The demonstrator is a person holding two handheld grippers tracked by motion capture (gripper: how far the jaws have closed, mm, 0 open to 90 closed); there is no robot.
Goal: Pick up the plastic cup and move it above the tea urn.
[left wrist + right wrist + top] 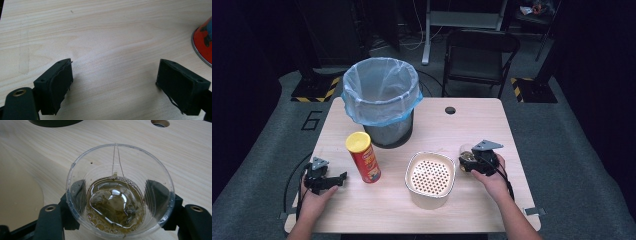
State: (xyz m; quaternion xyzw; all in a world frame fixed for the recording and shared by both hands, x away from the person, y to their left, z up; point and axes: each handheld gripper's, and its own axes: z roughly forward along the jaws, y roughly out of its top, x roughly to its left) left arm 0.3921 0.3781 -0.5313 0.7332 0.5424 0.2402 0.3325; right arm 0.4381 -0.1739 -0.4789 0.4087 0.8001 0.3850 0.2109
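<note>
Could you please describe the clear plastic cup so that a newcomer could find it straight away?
Start at the lined bin, then come forward to the cream strainer bowl. Just to its right, the right gripper grips the clear cup, holding brown liquid and a teabag.

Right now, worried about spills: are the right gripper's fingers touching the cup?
Touching. The right gripper view shows both fingers pressed against the clear cup walls.

A light wood-grain table (472,125) with a round cable hole (450,110) is standing on grey carpet (562,150), which is bearing a painted "6" (311,120) at the table's left. Beyond it a black folding chair (479,55) is facing the table, with yellow-black hazard-striped bases (317,90) sitting at either side. The surroundings are lying in darkness while the tabletop is catching the light.
</note>
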